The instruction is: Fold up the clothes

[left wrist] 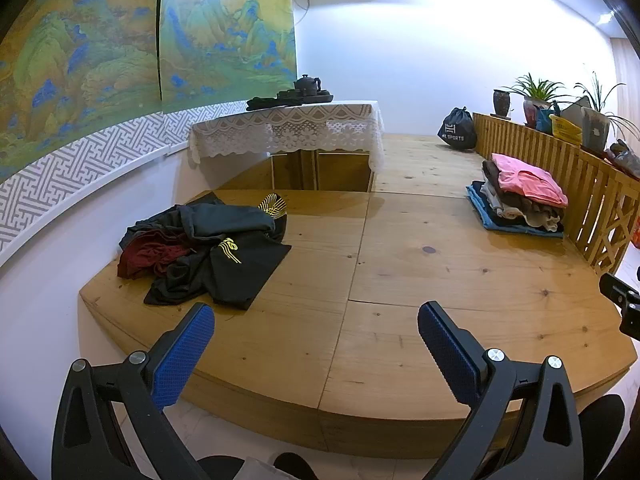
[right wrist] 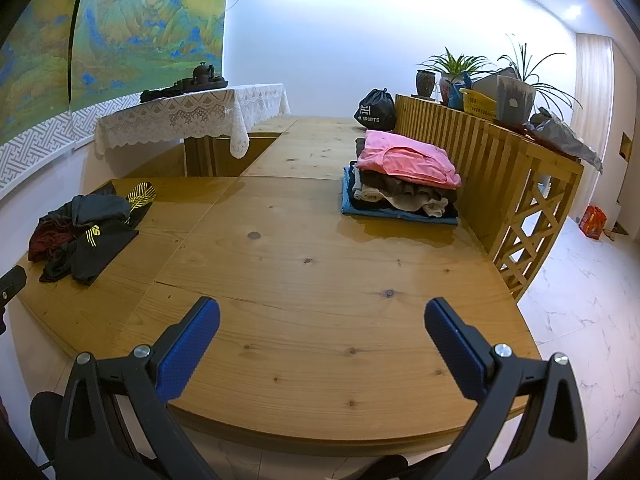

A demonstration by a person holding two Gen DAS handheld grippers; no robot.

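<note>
Right wrist view, wooden platform (right wrist: 320, 280), folded stack (right wrist: 404, 176), crumpled pile (right wrist: 86, 232), both grippers' fingers spread, empty

The dark drawstring fabric bag (right wrist: 376, 109) standing against the far end of the slatted wooden railing (right wrist: 460, 136) bears a white block logo and beneath it the white word "SPORTS", preceded by a partly hidden character that reads like "K" or "4K" in the left wrist view (left wrist: 457, 130). The gold marks on the black garment (left wrist: 230, 250) cannot be read for certain.
</note>
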